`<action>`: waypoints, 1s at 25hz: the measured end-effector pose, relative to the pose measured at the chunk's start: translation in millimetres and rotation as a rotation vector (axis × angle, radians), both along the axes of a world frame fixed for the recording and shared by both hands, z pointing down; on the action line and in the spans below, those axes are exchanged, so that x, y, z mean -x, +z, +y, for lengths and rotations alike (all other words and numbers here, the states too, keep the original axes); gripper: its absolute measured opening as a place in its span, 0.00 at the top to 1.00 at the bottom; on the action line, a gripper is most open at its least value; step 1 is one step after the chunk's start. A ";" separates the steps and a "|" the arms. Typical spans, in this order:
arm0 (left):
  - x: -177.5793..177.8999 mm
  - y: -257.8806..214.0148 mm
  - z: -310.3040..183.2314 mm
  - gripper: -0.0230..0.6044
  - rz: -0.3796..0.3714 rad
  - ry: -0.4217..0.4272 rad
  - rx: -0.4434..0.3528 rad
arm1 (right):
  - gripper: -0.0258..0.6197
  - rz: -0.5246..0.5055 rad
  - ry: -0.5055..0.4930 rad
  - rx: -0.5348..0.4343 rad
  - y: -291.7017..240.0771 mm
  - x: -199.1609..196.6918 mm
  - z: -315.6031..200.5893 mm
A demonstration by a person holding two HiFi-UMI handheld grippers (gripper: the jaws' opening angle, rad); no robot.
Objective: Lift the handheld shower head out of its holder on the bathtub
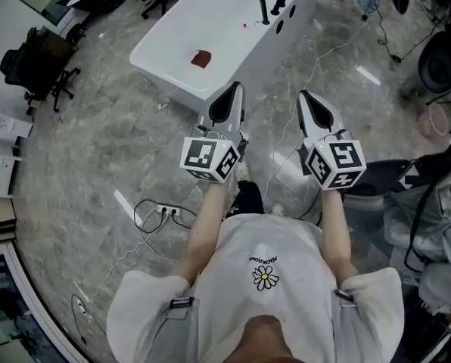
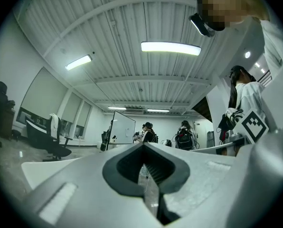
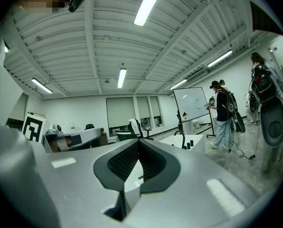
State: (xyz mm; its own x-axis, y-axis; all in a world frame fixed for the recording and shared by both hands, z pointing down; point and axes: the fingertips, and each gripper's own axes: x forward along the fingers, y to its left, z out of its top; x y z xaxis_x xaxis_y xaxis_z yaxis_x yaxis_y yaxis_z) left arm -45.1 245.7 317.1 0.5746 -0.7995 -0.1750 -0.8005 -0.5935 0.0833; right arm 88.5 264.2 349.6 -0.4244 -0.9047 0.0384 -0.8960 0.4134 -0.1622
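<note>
The left gripper (image 1: 228, 103) had its jaws pressed together on nothing. It pointed at the near end of the bathtub (image 1: 172, 78) just beyond its tips, probably because no reach had begun. Well ahead, between the lines of the two grippers, a slim black upright on the tub's far rim looked like the shower head (image 1: 264, 11), seated in its holder. The right gripper (image 1: 315, 112) was likewise closed and empty, level beside its partner, seemingly ready to approach.
</note>
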 end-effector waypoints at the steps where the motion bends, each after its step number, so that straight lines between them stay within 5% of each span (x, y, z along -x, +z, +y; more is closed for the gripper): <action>1: 1.9 0.3 -14.2 0.96 0.002 0.006 0.000 | 0.92 -0.002 0.004 0.000 0.4 2.2 -13.7; 15: 96.5 -1.4 -227.7 0.96 0.064 0.044 0.024 | 0.92 -0.007 0.147 -0.025 -17.7 63.2 -214.0; 25: 48.5 20.6 -354.5 0.96 0.067 0.096 0.089 | 0.92 0.067 0.171 0.039 12.2 26.6 -334.0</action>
